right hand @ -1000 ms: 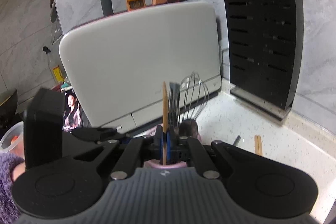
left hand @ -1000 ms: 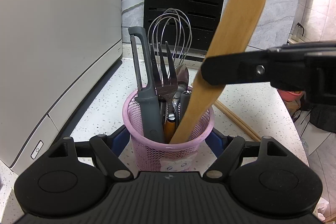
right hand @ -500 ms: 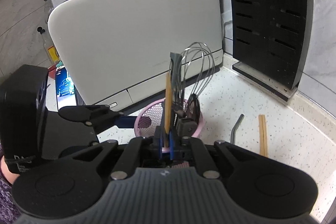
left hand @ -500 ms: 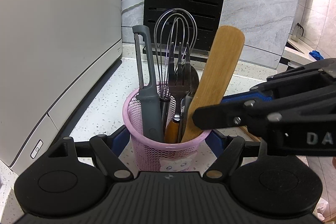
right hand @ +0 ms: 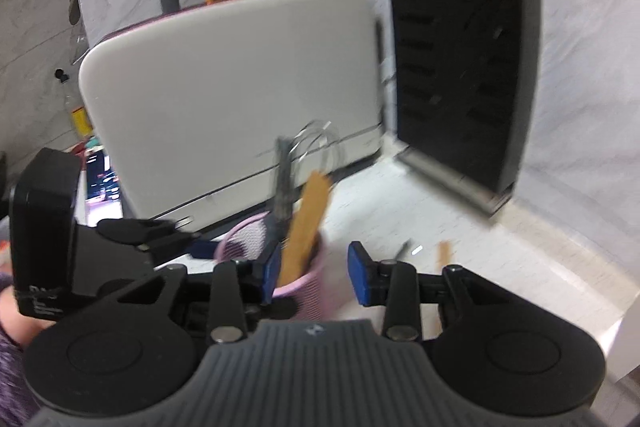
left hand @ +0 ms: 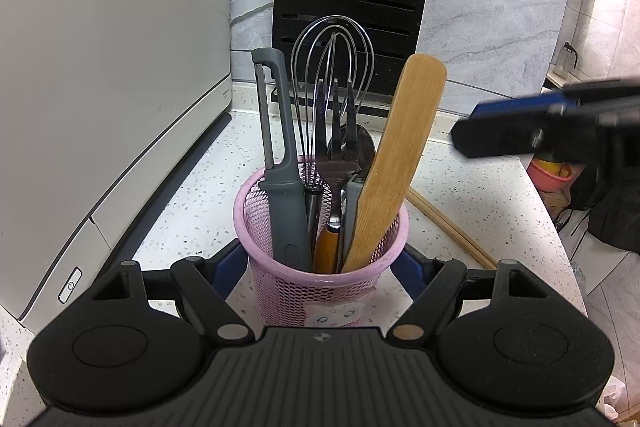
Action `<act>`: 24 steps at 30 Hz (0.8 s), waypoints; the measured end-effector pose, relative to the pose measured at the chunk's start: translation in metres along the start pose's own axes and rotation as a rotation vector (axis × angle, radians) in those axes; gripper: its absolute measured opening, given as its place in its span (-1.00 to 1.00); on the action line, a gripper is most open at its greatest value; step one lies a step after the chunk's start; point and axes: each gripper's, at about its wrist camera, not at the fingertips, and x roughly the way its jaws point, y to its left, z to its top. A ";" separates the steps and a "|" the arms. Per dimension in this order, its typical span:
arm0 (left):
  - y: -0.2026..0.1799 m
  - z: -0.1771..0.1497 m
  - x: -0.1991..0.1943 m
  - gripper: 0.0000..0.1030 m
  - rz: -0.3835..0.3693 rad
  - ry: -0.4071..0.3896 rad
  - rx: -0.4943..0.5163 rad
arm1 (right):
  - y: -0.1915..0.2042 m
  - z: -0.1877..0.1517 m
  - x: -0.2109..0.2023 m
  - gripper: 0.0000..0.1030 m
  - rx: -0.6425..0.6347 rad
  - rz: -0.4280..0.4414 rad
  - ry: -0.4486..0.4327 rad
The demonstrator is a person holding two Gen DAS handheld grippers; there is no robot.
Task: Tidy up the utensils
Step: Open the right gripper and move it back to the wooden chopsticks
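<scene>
Speckled white counter (left hand: 192, 195), grey marble wall | pink mesh utensil cup (left hand: 320, 267) mid-counter, clamped by left gripper (left hand: 320, 269) | wooden spatula (left hand: 396, 163) in cup | right gripper (right hand: 314, 273) just opening, empty

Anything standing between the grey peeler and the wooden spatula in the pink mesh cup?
Yes: in the left wrist view, a wire whisk, dark forks and a spoon stand between grey peeler and wooden spatula.

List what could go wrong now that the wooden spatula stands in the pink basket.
1. The wooden spatula leans far over the pink basket's rim; its weight might tip the basket if the left gripper lets go.
2. The right gripper, jaws just opened, is beside the spatula and may snag it while backing off.
</scene>
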 end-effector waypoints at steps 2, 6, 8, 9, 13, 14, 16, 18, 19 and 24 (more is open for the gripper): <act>0.000 0.000 0.000 0.75 0.000 0.000 0.000 | -0.007 0.006 -0.002 -0.30 0.000 -0.019 0.018; 0.000 0.001 0.001 0.75 0.000 0.001 0.004 | -0.022 0.016 0.007 -0.31 0.023 -0.057 0.125; 0.000 0.001 0.001 0.75 -0.001 0.001 0.006 | -0.027 0.018 0.018 -0.34 0.017 -0.079 0.193; 0.000 0.001 0.002 0.75 -0.002 0.001 0.006 | -0.030 0.018 0.022 -0.38 0.014 -0.090 0.220; 0.000 0.001 0.002 0.75 -0.003 0.001 0.006 | -0.046 0.019 0.050 -0.43 0.040 -0.118 0.354; 0.000 0.002 0.002 0.75 -0.003 0.001 0.006 | -0.052 0.020 0.059 -0.44 0.058 -0.119 0.388; 0.000 0.002 0.002 0.75 -0.003 0.003 0.007 | -0.061 0.020 0.075 -0.47 0.079 -0.132 0.441; 0.000 0.002 0.003 0.75 -0.004 0.005 0.008 | -0.068 0.020 0.090 -0.52 0.086 -0.159 0.490; 0.000 0.003 0.003 0.75 -0.005 0.006 0.009 | -0.071 0.020 0.097 -0.52 0.085 -0.167 0.513; 0.000 0.005 0.005 0.75 -0.010 0.009 0.013 | -0.077 0.017 0.124 -0.68 0.093 -0.174 0.611</act>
